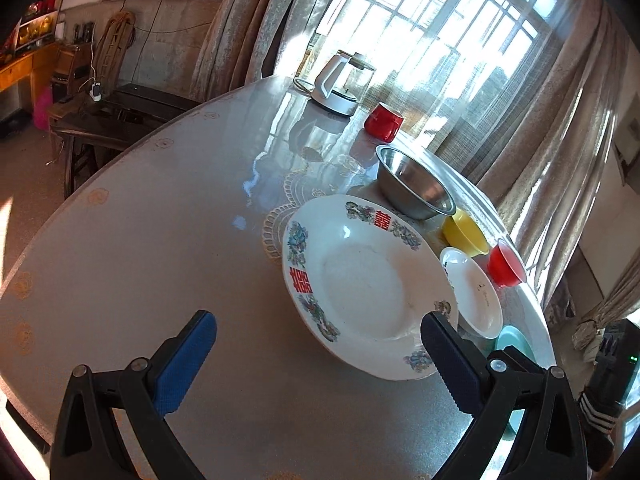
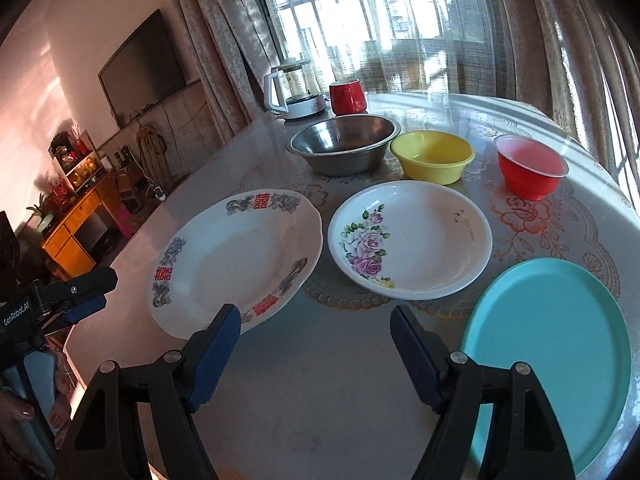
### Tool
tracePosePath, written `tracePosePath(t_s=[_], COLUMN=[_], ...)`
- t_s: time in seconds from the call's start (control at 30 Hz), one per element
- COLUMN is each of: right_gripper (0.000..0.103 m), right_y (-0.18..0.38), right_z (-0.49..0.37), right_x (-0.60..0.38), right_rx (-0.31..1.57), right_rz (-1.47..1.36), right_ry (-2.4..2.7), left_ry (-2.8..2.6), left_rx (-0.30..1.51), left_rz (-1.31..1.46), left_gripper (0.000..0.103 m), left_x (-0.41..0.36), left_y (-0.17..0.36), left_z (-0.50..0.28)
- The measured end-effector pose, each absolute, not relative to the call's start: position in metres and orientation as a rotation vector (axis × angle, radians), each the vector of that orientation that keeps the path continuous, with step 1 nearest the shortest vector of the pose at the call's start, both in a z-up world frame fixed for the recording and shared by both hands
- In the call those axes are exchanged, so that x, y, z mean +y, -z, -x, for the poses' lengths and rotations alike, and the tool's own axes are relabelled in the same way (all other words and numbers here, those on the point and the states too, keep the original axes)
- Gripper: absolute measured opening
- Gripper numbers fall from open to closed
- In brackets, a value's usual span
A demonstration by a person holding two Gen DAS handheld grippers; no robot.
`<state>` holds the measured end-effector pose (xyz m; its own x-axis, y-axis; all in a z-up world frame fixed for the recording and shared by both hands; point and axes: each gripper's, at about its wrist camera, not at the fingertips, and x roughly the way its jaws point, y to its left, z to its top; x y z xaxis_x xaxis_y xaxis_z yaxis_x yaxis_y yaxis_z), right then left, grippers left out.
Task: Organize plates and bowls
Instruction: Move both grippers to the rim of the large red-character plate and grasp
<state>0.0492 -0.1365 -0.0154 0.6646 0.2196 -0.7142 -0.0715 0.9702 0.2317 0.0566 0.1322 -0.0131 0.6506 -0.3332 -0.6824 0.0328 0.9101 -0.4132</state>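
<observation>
Table (image 2: 320, 380) glossy, glass-like top, so anything on it likely slides when nudged

Largest first:
- Red-character plate (image 2: 236, 260): white ceramic, near-left of table. Probably heavy, stiff, chips easily, glazed and slick. Best hold: pinch across the near rim, pads well onto the flat lip, then lift level
- Teal plate (image 2: 552, 356): near-right edge of table, looks like plastic. Likely light, tough, may flex a little. Low raised lip, so rim pinch from the near side
- Rose plate (image 2: 412, 240): centre, between the other two plates, apart from both. Deeper ceramic dish, fragile, same rim grip
- Steel bowl (image 2: 344, 144): back row left. Rigid, light, slippery wall; grip over the rolled rim
- Yellow bowl (image 2: 434, 156): back row middle, just beside steel bowl. Plastic look, light, thin wall squeezes easily
- Red bowl (image 2: 530, 166): back row right, apart from the rest. Smallest, thin plastic, clear lid or film on top by the look of it, so go gentle

Left gripper (image 1: 320, 350): jaws wide, nothing held, right pad over rim of red-character plate, contact unclear
Right gripper (image 2: 316, 344): jaws apart, empty, above bare table in front of the plates
</observation>
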Motion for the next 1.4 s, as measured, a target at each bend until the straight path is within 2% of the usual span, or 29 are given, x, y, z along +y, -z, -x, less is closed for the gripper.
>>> tracePosePath(t_s=[0.2,0.6,0.7,0.73,0.87,1.03,1.4], right_gripper=[0.077,0.067,0.058,0.052,0.038,0.025,0.024], right_y=[0.034,0.057,0.061,0.061,0.064,0.066,0.07], right_z=[-0.06,-0.087,-0.091,-0.092,-0.099,-0.105,-0.107], right_x=[-0.124,-0.128,-0.13,-0.129,-0.124,-0.115,-0.111], right_rx=[0.921,0.974,0.976,0.976,0.979,0.969,0.938], right_rz=[-0.222,-0.367,-0.417,-0.429,-0.444,-0.429,-0.404], right_ry=[-0.168,-0.164,-0.187,-0.199,-0.229,-0.257,-0.278], left_ry=[0.263,0.364,0.391,0.399,0.446,0.439,0.563], left_rx=[0.844,0.849,0.854,0.853,0.87,0.878,0.946], left_rz=[0.456,0.53,0.534,0.526,0.477,0.373,0.403], left_gripper=[0.097,0.096,0.095,0.094,0.082,0.081,0.081], left_x=[0.148,0.15,0.146,0.144,0.133,0.122,0.121], left_y=[0.025,0.031,0.031,0.031,0.03,0.032,0.051], left_z=[-0.068,-0.102,-0.107,-0.108,-0.113,-0.118,-0.134])
